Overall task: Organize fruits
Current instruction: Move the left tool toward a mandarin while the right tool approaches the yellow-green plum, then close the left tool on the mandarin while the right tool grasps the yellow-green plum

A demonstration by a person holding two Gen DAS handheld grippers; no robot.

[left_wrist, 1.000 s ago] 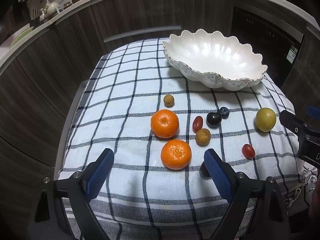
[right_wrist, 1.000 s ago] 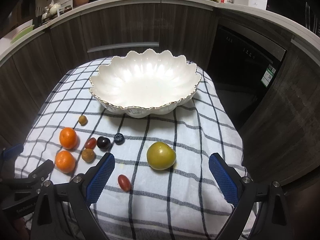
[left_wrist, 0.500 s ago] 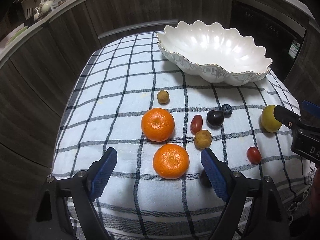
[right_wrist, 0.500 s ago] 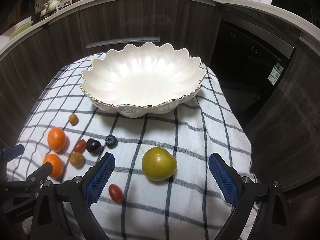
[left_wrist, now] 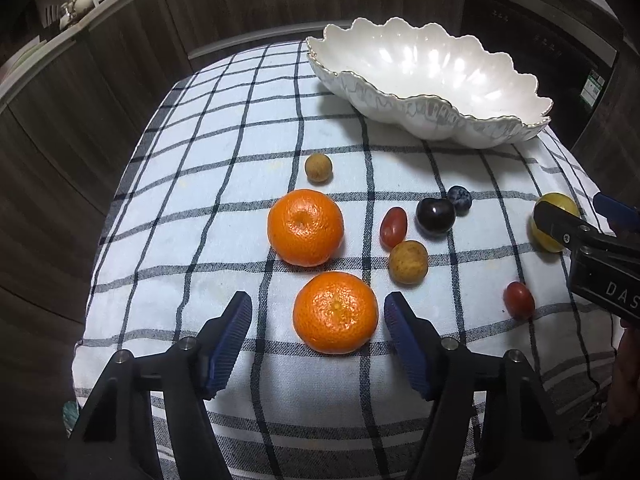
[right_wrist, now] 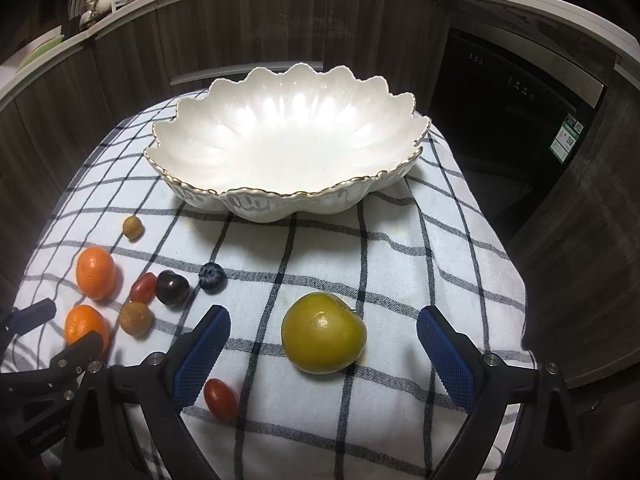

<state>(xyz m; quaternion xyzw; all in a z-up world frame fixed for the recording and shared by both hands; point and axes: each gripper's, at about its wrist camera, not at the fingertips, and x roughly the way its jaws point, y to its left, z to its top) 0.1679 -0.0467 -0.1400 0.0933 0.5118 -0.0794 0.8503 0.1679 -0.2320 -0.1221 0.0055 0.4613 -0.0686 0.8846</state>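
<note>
Nothing had gone into the scalloped white bowl [right_wrist: 288, 152] yet: it stood bare at the far side of the checked cloth [left_wrist: 224, 152], and every fruit lay on the cloth near it, so the sorting appeared to be at its very start.

The left gripper [left_wrist: 318, 344] was spread wide, its blue pads on either side of the near mandarin [left_wrist: 335, 312] without touching it. Just beyond that lay the far mandarin [left_wrist: 305, 227], and farther again, toward the bowl, a small brown longan [left_wrist: 318, 167]. To the right of the mandarins sat a tight cluster: a red grape tomato [left_wrist: 393, 227], a dark cherry [left_wrist: 435, 216], a blueberry [left_wrist: 459, 199] and a second longan [left_wrist: 408, 261]. Another grape tomato [left_wrist: 519, 300] lay apart, nearer the right edge.

The right gripper [right_wrist: 322, 350] was likewise spread, with the yellow-green plum [right_wrist: 323, 333] between its pads but clear of both. That lone tomato [right_wrist: 220, 399] lay just under its left finger.

Judging from this, both tools looked lined up for a first pick, the mandarin and the plum, with all nine fruits left to move.
</note>
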